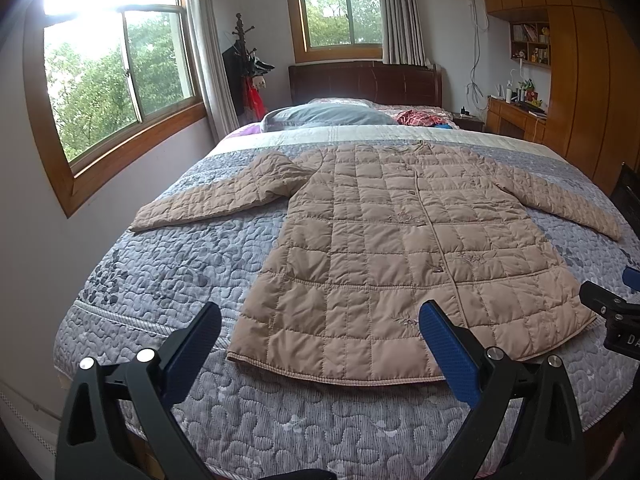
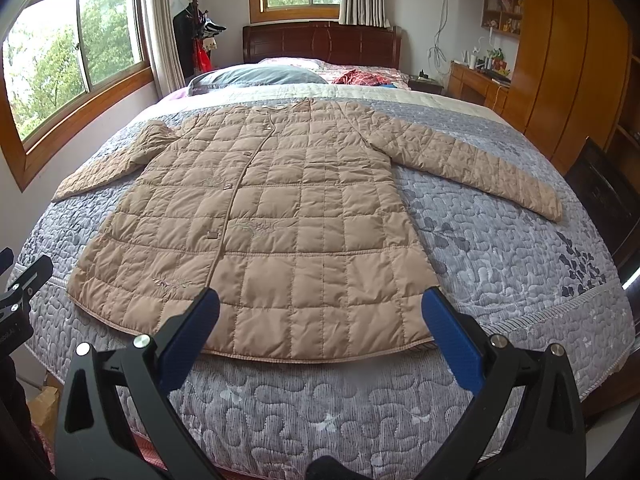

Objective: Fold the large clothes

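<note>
You are holding your left gripper (image 1: 320,332) at the bottom of its frame, fingers spread wide and gripping nothing; your right gripper (image 2: 320,320) is hovering the same way, empty. Just beyond both, the tan quilted coat (image 1: 384,240) is lying flat across the middle of each frame on the grey quilt (image 1: 168,264), hem nearest you, sleeves stretching outward. Farther up, a blue-grey pillow (image 1: 328,116) is resting before the dark headboard (image 1: 364,80).
</note>
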`<state>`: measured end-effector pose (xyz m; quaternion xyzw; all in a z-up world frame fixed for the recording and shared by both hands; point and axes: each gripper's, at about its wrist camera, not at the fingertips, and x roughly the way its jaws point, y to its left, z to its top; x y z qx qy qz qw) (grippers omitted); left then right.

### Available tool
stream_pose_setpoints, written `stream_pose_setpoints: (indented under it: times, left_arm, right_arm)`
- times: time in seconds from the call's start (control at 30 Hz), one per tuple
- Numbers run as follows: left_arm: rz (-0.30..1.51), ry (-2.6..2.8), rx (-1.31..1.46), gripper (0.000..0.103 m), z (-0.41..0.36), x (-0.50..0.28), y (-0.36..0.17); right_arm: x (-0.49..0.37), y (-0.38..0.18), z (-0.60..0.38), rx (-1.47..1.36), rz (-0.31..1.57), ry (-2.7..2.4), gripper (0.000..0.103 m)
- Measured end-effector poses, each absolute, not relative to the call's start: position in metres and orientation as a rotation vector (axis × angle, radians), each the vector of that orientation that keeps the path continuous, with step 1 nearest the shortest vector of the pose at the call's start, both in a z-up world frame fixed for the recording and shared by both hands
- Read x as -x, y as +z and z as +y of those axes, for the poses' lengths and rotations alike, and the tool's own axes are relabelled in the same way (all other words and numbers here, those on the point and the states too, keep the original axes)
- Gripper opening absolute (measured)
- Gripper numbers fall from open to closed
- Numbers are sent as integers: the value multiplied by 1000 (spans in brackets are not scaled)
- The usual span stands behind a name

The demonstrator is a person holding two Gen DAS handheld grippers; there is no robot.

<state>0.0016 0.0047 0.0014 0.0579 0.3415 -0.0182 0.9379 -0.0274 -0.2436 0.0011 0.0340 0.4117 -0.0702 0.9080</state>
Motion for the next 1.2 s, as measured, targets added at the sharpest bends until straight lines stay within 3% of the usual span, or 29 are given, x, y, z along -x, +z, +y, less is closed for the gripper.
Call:
stream_pose_setpoints:
  times: [0.97,1.2]
  left_arm:
    - [713,-23,-142,99,6,-9,-7]
    - [831,-120,-158,99,-4,-50,-27]
  right_arm:
    - [18,-5,-249,-76,863,-122,100]
    - [-10,-15,-293,-93,914,-129,100]
